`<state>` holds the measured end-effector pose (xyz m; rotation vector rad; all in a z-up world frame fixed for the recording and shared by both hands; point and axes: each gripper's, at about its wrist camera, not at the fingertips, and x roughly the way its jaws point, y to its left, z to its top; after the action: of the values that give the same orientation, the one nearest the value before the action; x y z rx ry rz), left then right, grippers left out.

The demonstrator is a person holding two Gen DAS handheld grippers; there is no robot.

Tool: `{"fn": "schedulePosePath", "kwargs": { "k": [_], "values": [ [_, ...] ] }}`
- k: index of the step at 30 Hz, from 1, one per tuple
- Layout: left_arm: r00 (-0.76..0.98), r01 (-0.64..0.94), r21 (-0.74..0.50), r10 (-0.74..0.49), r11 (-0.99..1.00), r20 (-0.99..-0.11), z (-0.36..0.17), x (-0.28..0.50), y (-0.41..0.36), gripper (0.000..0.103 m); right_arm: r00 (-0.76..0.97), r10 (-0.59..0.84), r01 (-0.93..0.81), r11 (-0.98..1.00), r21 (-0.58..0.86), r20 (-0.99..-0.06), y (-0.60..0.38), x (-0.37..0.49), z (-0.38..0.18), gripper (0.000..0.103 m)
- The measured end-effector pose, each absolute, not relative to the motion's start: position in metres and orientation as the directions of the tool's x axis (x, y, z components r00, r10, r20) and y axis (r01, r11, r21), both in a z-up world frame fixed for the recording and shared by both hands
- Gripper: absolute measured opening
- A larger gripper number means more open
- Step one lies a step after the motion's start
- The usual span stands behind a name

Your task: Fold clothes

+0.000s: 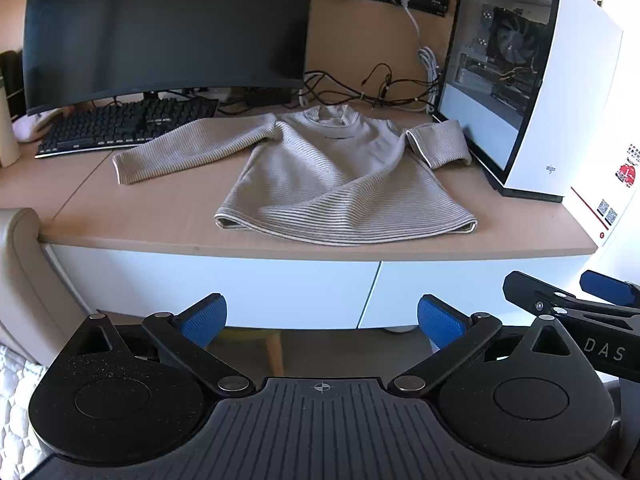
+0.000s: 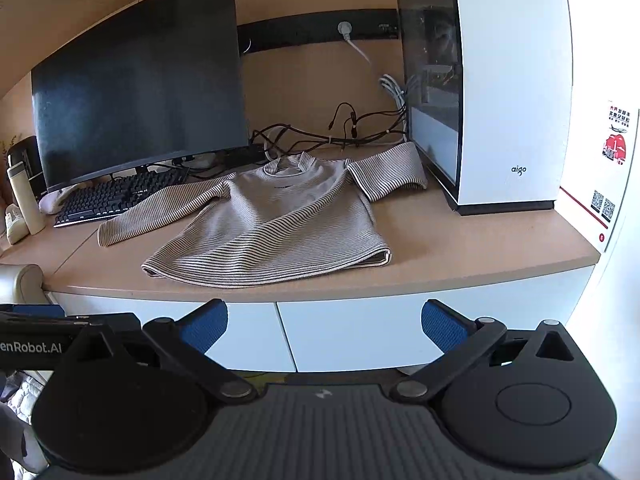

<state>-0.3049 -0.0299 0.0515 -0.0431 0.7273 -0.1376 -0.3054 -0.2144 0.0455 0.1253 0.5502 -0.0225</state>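
The striped sweater (image 1: 332, 176) lies flat in the middle of the frame on the desk (image 1: 520, 236), front side up, with its hem toward the near edge, probably so that it can be folded from there. Its one sleeve (image 1: 188, 148) stretches out toward the keyboard (image 1: 128, 126) at the left. The other sleeve (image 1: 440, 146) is bent back, because the white computer case (image 1: 568, 92) at the right leaves it no room. The left gripper (image 1: 322, 322) and the right gripper (image 2: 324, 326) hang at the bottom of their frames, in front of the desk, both with fingers spread wide and holding nothing. I judge that no fold is begun yet.
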Motion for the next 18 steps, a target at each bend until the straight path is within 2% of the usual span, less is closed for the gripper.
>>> {"fn": "schedulePosePath", "kwargs": {
  "k": [18],
  "values": [
    [0.721, 0.097, -0.089, -0.131, 0.991, -0.68, 0.047, -0.296, -0.033, 0.103, 0.841, 0.017, 0.059, 0.991, 0.122, -0.54, -0.211, -0.295, 0.042, 0.103]
  ]
}}
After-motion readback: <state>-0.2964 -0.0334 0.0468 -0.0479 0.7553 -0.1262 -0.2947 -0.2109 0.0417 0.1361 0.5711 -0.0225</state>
